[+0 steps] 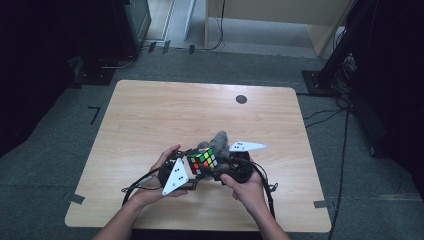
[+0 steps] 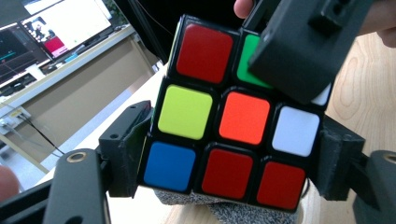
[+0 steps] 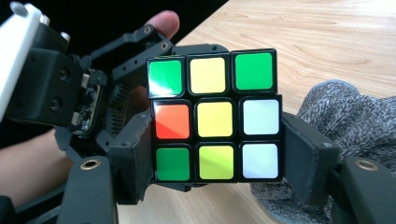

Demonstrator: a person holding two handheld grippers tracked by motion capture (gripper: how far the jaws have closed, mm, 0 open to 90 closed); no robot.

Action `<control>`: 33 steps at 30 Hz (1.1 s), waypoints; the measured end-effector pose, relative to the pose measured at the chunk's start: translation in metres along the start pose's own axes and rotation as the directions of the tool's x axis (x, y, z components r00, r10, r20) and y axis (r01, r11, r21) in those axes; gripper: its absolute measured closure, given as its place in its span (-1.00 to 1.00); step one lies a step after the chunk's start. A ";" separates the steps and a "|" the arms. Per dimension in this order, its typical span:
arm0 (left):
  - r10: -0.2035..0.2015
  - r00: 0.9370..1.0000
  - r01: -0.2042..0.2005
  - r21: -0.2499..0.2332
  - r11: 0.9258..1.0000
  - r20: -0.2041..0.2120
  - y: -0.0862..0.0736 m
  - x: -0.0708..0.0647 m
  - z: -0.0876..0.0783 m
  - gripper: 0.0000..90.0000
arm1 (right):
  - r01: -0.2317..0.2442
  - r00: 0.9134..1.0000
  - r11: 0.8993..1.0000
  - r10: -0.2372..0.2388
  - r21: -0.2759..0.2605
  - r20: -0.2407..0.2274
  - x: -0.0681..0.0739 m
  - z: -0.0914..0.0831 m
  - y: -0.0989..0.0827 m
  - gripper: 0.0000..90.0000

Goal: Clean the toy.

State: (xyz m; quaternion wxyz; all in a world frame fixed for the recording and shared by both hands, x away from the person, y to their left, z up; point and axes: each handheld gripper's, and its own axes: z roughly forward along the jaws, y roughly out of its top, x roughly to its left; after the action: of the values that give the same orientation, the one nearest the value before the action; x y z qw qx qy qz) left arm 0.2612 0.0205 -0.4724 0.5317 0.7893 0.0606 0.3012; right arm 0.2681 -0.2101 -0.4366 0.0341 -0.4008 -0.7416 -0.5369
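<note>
A scrambled Rubik's cube (image 1: pixel 202 161) is held just above the wooden table (image 1: pixel 150 115), near its front edge. My left gripper (image 1: pixel 189 169) comes in from the left. In the left gripper view its pads (image 2: pixel 135 154) press the two sides of the bottom layer of the cube (image 2: pixel 233 126). My right gripper (image 1: pixel 220 169) comes in from the right. In the right gripper view its pads (image 3: pixel 135 163) clamp the lower two layers of the cube (image 3: pixel 215 116). One jaw of the right gripper covers the cube's upper right corner in the left gripper view.
A grey knitted cloth (image 1: pixel 217 141) lies bunched on the table just behind and under the cube, and it is also in the right gripper view (image 3: pixel 350 126). A black round mark (image 1: pixel 241 99) sits near the table's far edge. Cables run over the floor at the right.
</note>
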 end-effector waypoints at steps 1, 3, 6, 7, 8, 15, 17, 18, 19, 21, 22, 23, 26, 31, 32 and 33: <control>-0.001 1.000 0.001 0.000 1.000 0.003 0.000 0.000 0.000 -0.39 | -0.008 1.000 1.000 0.008 -0.005 -0.008 -0.001 0.000 0.000 -0.25; -0.008 1.000 0.008 0.009 1.000 0.007 0.000 0.001 -0.001 -0.35 | -0.007 1.000 1.000 0.007 -0.012 -0.011 -0.001 -0.001 0.000 -0.25; -0.050 0.999 0.050 0.017 0.999 0.009 -0.001 0.005 -0.002 -0.31 | 0.007 1.000 1.000 -0.008 -0.026 -0.016 -0.001 -0.002 0.001 -0.32; -0.066 0.998 0.066 0.022 0.998 0.002 -0.002 0.007 -0.003 -0.28 | 0.017 1.000 0.999 -0.017 -0.028 -0.018 0.000 -0.003 0.001 -0.35; -0.084 0.996 0.085 0.025 0.996 -0.004 -0.003 0.010 -0.004 -0.28 | 0.022 0.999 0.999 -0.023 -0.037 -0.024 -0.001 -0.005 0.002 -0.37; -0.283 0.959 0.283 0.005 0.959 -0.001 -0.009 0.032 -0.018 -0.27 | 0.067 0.998 0.980 -0.066 -0.185 0.015 -0.008 -0.022 0.005 -0.42; -0.305 0.952 0.305 -0.002 0.952 -0.010 -0.010 0.035 -0.020 -0.27 | 0.133 0.988 0.972 -0.114 -0.191 0.107 -0.012 -0.019 0.001 -0.42; -0.314 0.949 0.314 -0.005 0.949 -0.023 -0.011 0.037 -0.021 -0.27 | 0.160 0.980 0.969 -0.134 -0.186 0.145 -0.013 -0.017 -0.002 -0.42; -0.313 0.949 0.314 0.006 0.949 -0.043 -0.012 0.039 -0.021 -0.27 | 0.191 0.970 0.967 -0.159 -0.172 0.183 -0.017 -0.012 -0.006 -0.42; -0.314 0.948 0.316 0.039 0.948 -0.059 -0.016 0.043 -0.021 -0.26 | 0.226 0.952 0.963 -0.187 -0.144 0.242 -0.022 -0.004 -0.012 -0.42; -0.324 0.944 0.327 0.055 0.943 -0.060 -0.018 0.046 -0.020 -0.26 | 0.240 0.939 0.963 -0.197 -0.124 0.283 -0.025 0.001 -0.016 -0.42; -0.325 0.942 0.331 0.074 0.941 -0.077 -0.020 0.047 -0.020 -0.26 | 0.239 0.933 0.965 -0.197 -0.110 0.301 -0.027 0.006 -0.018 -0.44; -0.363 0.926 0.372 0.076 0.925 -0.108 -0.024 0.050 -0.019 -0.26 | 0.241 0.920 0.968 -0.207 -0.066 0.332 -0.029 0.018 -0.023 -0.52; -0.404 0.909 0.411 0.069 0.909 -0.098 -0.021 0.049 -0.021 -0.26 | 0.210 0.910 0.978 -0.197 0.004 0.365 -0.039 0.039 -0.031 -0.43; -0.408 0.909 0.414 0.070 0.907 -0.090 -0.021 0.049 -0.021 -0.26 | 0.197 0.908 0.980 -0.193 0.026 0.373 -0.040 0.042 -0.033 -0.36; -0.415 0.907 0.420 0.076 0.904 -0.078 -0.020 0.049 -0.021 -0.26 | 0.193 0.903 0.980 -0.196 0.047 0.383 -0.041 0.045 -0.035 -0.36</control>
State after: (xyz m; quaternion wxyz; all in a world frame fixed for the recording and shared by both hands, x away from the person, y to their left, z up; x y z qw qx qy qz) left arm 0.2935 0.0665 -0.4647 0.5451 0.7721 0.2576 0.2009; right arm 0.2910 -0.1996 -0.5027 -0.1646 -0.4224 -0.7721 -0.4454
